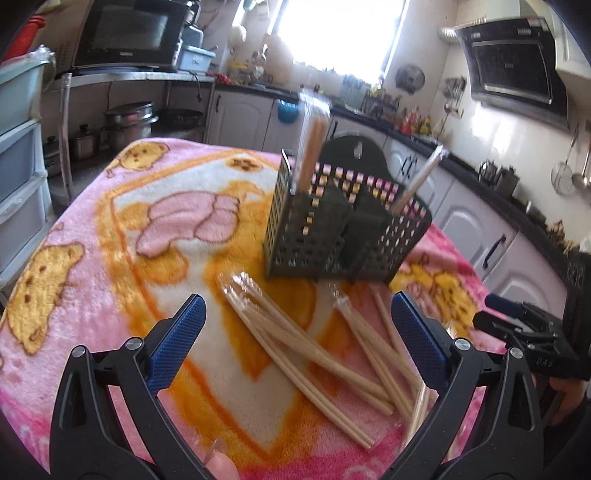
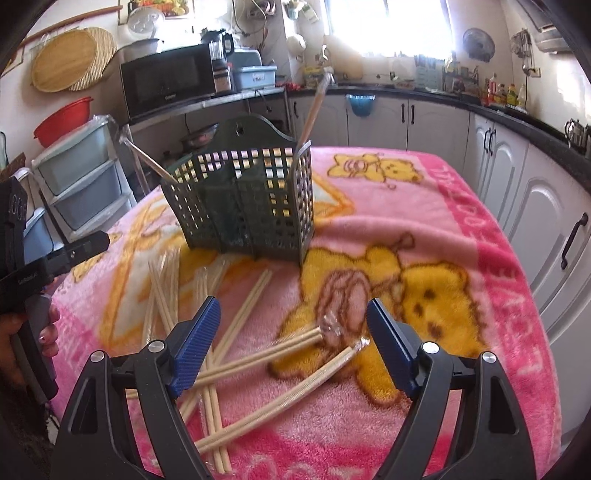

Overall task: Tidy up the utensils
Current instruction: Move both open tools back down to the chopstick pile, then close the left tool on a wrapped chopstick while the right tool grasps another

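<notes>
A kitchen table covered with a pink and yellow cartoon-bear blanket [image 1: 92, 258], seen from two hand-held grippers.

The left gripper [image 1: 299, 325] hovers above the blanket with its blue-padded fingers spread wide apart, gripping nothing. Between and just beyond its fingers lies a loose heap of pale wooden chopstick pairs in clear wrappers [image 1: 314, 350], crossing one another flat on the cloth. Straight ahead of this gripper, past the heap, stands a dark green slotted utensil holder [image 1: 332, 236], upright, with a tall arched back panel. One wrapped chopstick pair [image 1: 312, 147] stands in its left compartment, leaning slightly; another single wrapped pair [image 1: 417, 181] leans out of the right side. Off to the right of the left gripper, the black body of the right gripper [image 1: 532, 336] shows near the blanket's edge.

The right gripper [image 2: 293, 332] also hangs over the blanket with its fingers well apart and empty. Two wrapped chopstick pairs [image 2: 280, 350] lie between and just below its fingertips; more chopsticks [image 2: 166, 291] are scattered ahead and to its left. The holder [image 2: 243, 206] stands ahead, slightly left of centre. At this gripper's far left, the person's hand [image 2: 22, 332] grips the handle of the other tool.

Behind everything are white cabinets [image 2: 517, 177], a black microwave [image 2: 168, 79] and a bright window [image 1: 340, 33].
</notes>
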Tool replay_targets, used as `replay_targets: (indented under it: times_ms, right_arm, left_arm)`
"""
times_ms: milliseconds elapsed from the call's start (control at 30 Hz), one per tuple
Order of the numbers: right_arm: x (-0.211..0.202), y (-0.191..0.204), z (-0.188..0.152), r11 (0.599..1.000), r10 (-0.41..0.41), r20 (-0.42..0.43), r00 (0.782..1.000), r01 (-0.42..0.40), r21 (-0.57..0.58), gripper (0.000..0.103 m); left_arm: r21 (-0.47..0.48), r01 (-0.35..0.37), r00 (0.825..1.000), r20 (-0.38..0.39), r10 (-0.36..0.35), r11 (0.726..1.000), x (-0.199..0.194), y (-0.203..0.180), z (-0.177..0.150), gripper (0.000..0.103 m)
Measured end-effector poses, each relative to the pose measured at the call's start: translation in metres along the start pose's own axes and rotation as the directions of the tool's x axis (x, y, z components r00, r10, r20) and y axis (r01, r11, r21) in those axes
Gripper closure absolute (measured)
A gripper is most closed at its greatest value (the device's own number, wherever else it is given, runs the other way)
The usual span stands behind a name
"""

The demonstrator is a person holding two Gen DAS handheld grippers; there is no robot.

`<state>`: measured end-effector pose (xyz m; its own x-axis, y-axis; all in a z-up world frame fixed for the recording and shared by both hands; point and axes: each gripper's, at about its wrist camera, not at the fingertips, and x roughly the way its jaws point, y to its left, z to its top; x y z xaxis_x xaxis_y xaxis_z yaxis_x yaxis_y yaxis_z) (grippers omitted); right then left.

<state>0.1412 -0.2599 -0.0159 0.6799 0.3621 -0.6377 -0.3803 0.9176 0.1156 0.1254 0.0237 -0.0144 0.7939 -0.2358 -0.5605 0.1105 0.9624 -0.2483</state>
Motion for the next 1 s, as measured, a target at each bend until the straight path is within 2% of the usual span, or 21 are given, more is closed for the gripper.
replay_targets:
  times_ms: [133,300,367,500,667,733,867,1000]
  right_arm:
    - [0.013,-0.006,-0.003,1.000,0.015,-0.038,0.999,-0.014,0.011,0.031]
    - [0.030,-0.012,-0.004,0.999,0.044,-0.089,0.995,-0.043,0.015,0.037]
    - [0.036,-0.013,-0.004,0.999,0.053,-0.109,0.993,-0.052,0.012,0.039]
    - [0.046,-0.016,-0.003,0.997,0.071,-0.141,0.987,-0.071,0.007,0.043]
    - [0.053,-0.021,-0.002,0.996,0.093,-0.164,0.982,-0.092,0.017,0.050]
    - [0.056,-0.023,-0.002,0.996,0.093,-0.175,0.980,-0.090,0.024,0.054]
    - [0.065,-0.032,-0.004,0.995,0.096,-0.206,0.974,-0.086,0.058,0.059]
    - [0.072,-0.035,-0.007,0.994,0.099,-0.225,0.969,-0.085,0.070,0.075]
  left_arm:
    - [0.011,0.001,0.999,-0.044,-0.001,1.000,0.014,-0.002,-0.005,0.011]
    - [-0.019,0.007,0.995,-0.100,-0.009,1.000,0.033,0.007,-0.008,0.011]
    - [-0.032,0.009,0.993,-0.117,-0.013,0.999,0.040,0.012,-0.007,0.016]
    - [-0.117,0.030,0.986,-0.161,-0.048,0.993,0.056,0.029,-0.002,0.032]
    - [-0.172,0.027,0.980,-0.189,-0.060,0.985,0.069,0.042,0.000,0.038]
    - [-0.193,0.033,0.978,-0.194,-0.071,0.981,0.073,0.045,-0.001,0.044]
    - [-0.192,0.026,0.978,-0.197,-0.064,0.981,0.076,0.047,0.002,0.051]
    - [-0.191,0.020,0.978,-0.202,-0.059,0.981,0.080,0.049,0.004,0.059]
